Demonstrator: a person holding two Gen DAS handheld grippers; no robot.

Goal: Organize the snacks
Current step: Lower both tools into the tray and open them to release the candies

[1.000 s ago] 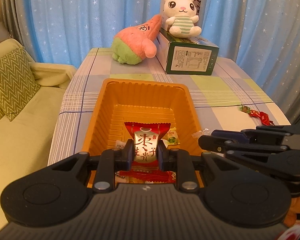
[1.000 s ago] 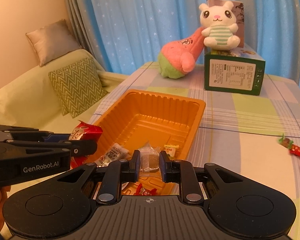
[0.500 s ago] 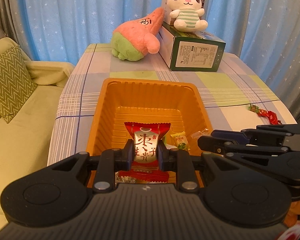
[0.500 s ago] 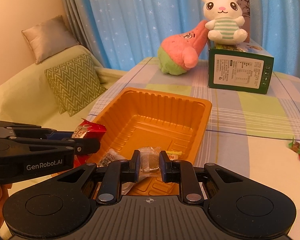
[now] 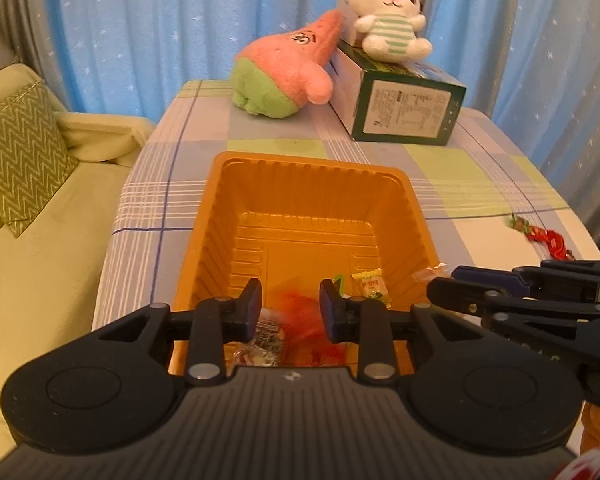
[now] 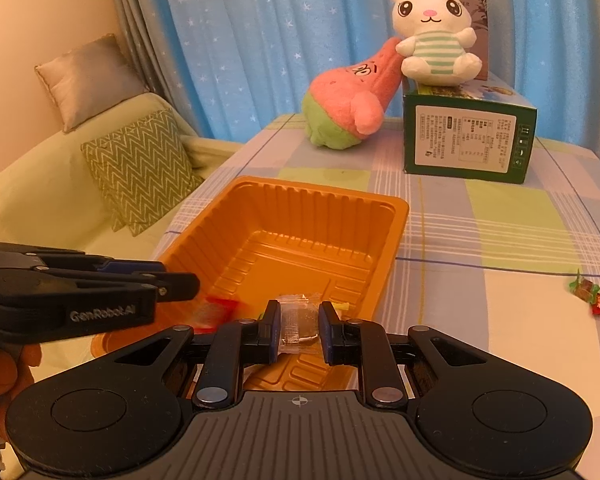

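Motion blur covers the red snack packet point(image 5: 304, 312), which sits below and between the fingers of the left gripper point(image 5: 291, 308) over the near end of the orange tray point(image 5: 204, 240). The left jaws are opening; the pads stand clear of the packet on both sides, and whether it has landed on the tray floor cannot be determined. In the right wrist view the same packet point(image 6: 216, 310) appears only as a red smear beside the left gripper point(image 6: 180, 280).

The right gripper point(image 6: 299, 326) is clamped on a clear-wrapped snack point(image 6: 298, 324), with both pads pressing its sides, above the near end of the tray point(image 6: 396, 216). Wrapper contents are hard to make out (a pale, flat piece at most).

Other items lying in the tray are partly hidden:
- a yellow-green packet point(image 5: 372, 285), near the right wall;
- a dark speckled packet point(image 5: 270, 334), mostly behind the left finger point(image 5: 251, 312).

A red and green wrapper point(image 6: 596, 300) lies on the plaid tablecloth point(image 6: 500, 240), well apart from the tray and cut off at the frame edge. At the far end stand a green box point(image 6: 468, 140), a white plush bunny point(image 6: 436, 44) on top of it, and a pink plush point(image 6: 348, 108) leaning against it.
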